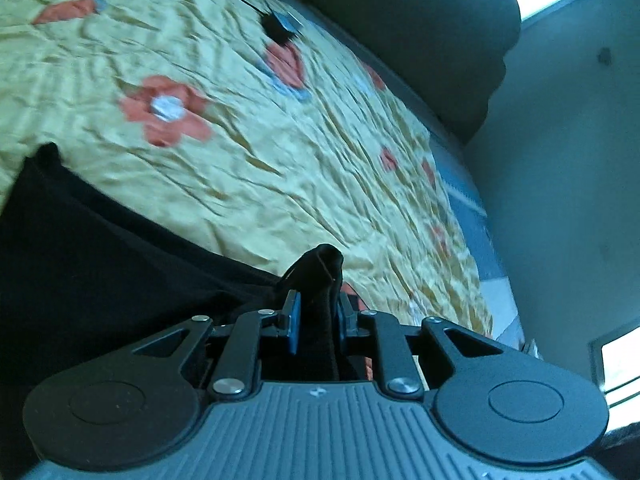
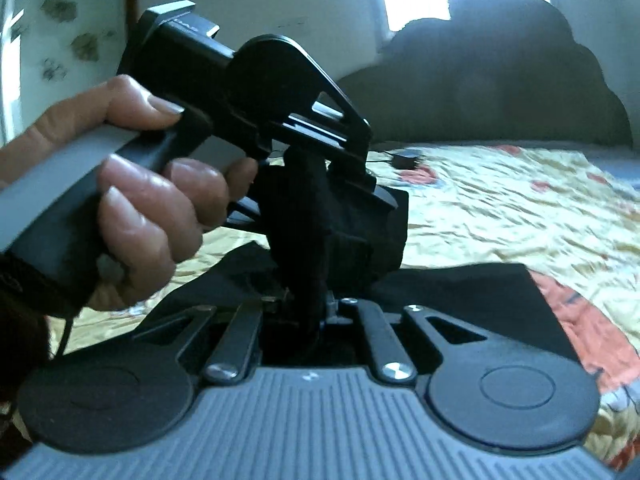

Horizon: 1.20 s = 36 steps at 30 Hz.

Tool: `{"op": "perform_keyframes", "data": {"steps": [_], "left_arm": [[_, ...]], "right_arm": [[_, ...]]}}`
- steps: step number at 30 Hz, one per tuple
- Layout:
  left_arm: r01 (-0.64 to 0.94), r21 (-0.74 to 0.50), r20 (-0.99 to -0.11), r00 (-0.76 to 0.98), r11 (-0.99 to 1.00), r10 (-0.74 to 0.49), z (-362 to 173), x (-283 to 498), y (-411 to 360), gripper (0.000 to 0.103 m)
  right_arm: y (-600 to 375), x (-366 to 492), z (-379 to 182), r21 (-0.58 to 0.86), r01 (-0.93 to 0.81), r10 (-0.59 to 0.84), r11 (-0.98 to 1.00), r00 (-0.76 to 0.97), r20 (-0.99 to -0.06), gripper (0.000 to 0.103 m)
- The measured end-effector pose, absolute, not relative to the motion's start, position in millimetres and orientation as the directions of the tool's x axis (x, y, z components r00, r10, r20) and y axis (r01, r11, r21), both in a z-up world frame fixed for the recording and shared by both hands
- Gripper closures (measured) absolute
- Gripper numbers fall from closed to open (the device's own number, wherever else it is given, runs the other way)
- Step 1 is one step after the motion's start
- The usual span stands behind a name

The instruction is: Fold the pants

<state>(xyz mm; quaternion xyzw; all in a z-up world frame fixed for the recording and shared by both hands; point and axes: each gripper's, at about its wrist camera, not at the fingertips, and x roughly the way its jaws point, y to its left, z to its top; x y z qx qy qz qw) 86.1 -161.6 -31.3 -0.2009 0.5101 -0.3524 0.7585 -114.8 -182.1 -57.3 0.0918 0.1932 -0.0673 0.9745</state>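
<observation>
Both tools pinch the black pants: the left tool point(image 1: 316, 320) is pressed on a bunched edge, the cloth trailing left and down over the bed point(image 1: 280, 152); the right tool point(image 2: 316, 304) grips a fold of the same cloth, which spreads flat to its right. In the right view the left tool sits just ahead, touching the held bunch, so the two grips nearly meet. A small black object point(image 1: 276, 26) lies far up the bed, well apart; a dark headboard point(image 2: 500, 72) stands behind.

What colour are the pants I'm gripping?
Black. The pants show best in the left wrist view, against the yellow floral bedspread.
</observation>
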Motion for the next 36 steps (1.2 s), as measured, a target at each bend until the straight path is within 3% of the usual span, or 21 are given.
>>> {"op": "perform_keyframes", "data": {"steps": [13, 23, 29, 33, 36], "left_arm": [[0.463, -0.589, -0.672, 0.174, 0.662, -0.720, -48, 63, -241, 0.086], [0.526, -0.421, -0.640, 0.406, 0.739, -0.653, -14, 53, -195, 0.086], [0.495, -0.327, -0.680, 0.468, 0.805, -0.564, -23, 51, -131, 0.086], [0.477, -0.224, -0.679, 0.549, 0.850, -0.487, -31, 43, -99, 0.086], [0.463, -0.098, -0.682, 0.613, 0.881, -0.398, -40, 40, -96, 0.086]], "right_arm": [[-283, -149, -106, 0.559, 0.268, -0.015, 0.785, 0.910, -0.415, 0.094], [-318, -167, -131, 0.747, 0.248, 0.117, 0.616, 0.910, -0.398, 0.085], [-333, -200, -115, 0.719, 0.275, 0.106, 0.638, 0.894, -0.435, 0.075], [-322, -226, -79, 0.440, 0.381, -0.172, 0.813, 0.879, -0.444, 0.070], [-306, -208, -60, 0.295, 0.309, -0.182, 0.904, 0.904, -0.387, 0.070]]}}
